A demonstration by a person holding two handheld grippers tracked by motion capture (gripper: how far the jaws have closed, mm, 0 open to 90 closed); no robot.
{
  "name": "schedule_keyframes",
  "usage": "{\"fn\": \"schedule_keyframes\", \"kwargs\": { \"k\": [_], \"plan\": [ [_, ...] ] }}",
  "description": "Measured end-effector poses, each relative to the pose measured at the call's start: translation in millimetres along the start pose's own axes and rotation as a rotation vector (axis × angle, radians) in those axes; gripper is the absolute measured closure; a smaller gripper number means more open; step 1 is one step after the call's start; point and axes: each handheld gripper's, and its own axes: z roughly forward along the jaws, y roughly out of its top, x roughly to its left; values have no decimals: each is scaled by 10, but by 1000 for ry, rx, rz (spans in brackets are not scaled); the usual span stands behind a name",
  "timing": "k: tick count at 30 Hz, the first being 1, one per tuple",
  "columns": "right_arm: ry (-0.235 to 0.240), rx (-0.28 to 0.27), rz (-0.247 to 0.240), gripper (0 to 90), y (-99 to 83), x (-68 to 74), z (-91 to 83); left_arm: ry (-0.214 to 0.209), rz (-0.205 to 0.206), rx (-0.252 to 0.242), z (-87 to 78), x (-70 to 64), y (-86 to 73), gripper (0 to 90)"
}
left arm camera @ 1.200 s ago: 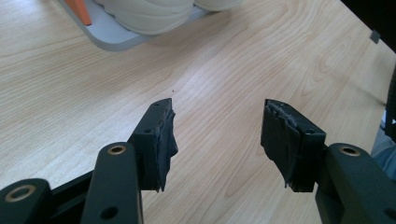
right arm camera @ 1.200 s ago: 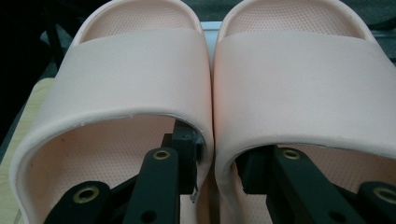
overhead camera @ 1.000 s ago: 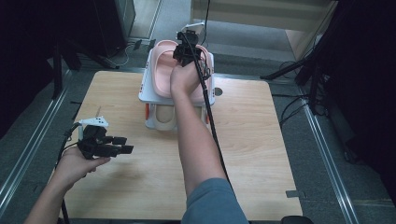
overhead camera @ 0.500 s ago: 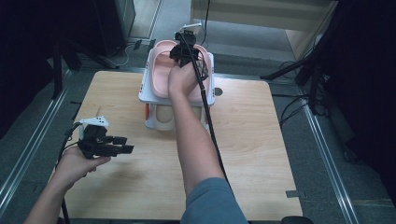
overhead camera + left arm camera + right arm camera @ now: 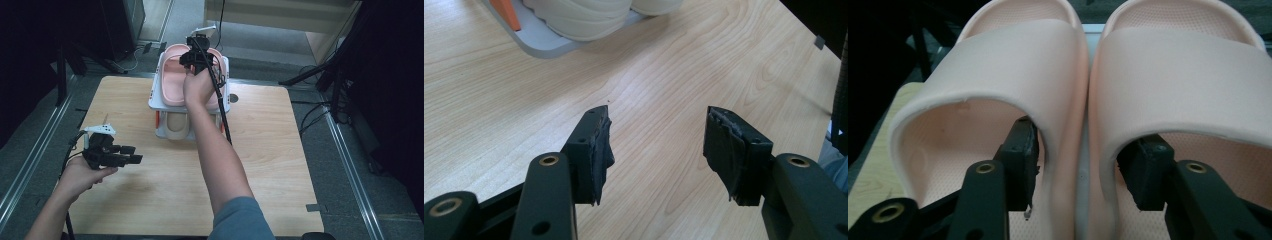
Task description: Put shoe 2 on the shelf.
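Pale wood table (image 5: 280, 165) carries a white two-tier rack (image 5: 159, 102) at its far edge, and the pink slippers (image 5: 1088, 90) sit side by side on the rack's top shelf. Right gripper (image 5: 1078, 165) has one jaw inside each slipper, straddling their touching inner walls, not yet pinched; I'd squeeze both walls evenly before lifting. Left gripper (image 5: 656, 150) idles open, well short of the rack

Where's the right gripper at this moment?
In the high view the right gripper is at the table's far edge, over the pink slippers on the white rack's top tier; its jaws straddle the slippers' adjoining inner walls.
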Motion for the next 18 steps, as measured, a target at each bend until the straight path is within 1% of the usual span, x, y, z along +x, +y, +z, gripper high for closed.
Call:
{"fn": "schedule_keyframes", "kwargs": {
  "k": [1, 5, 6, 7, 8, 12, 16, 18],
  "plan": [
    [19, 6, -9, 488, -22, -9, -24, 3, 0, -1, 4, 4, -1, 443],
    [25, -3, -46, 471, -65, -32, -79, -14, -11, -1, 13, 33, 7, 443],
    [25, -3, -46, 471, -65, -32, -79, -14, -11, -1, 13, 33, 7, 443],
    [49, 12, -49, 455, -83, -55, -94, -19, -13, -5, 14, 40, 12, 443],
    [54, 18, -49, 452, -90, -62, -102, -17, -12, -4, 15, 39, 13, 443],
    [81, 15, -61, 438, -123, -95, -149, -7, -12, 0, 23, 34, 13, 443],
    [120, 16, -86, 419, -157, -124, -216, 0, -16, 9, 30, 45, 9, 443],
    [148, 15, -98, 420, -166, -136, -246, 3, -13, 10, 30, 53, 10, 443]
  ]
}}
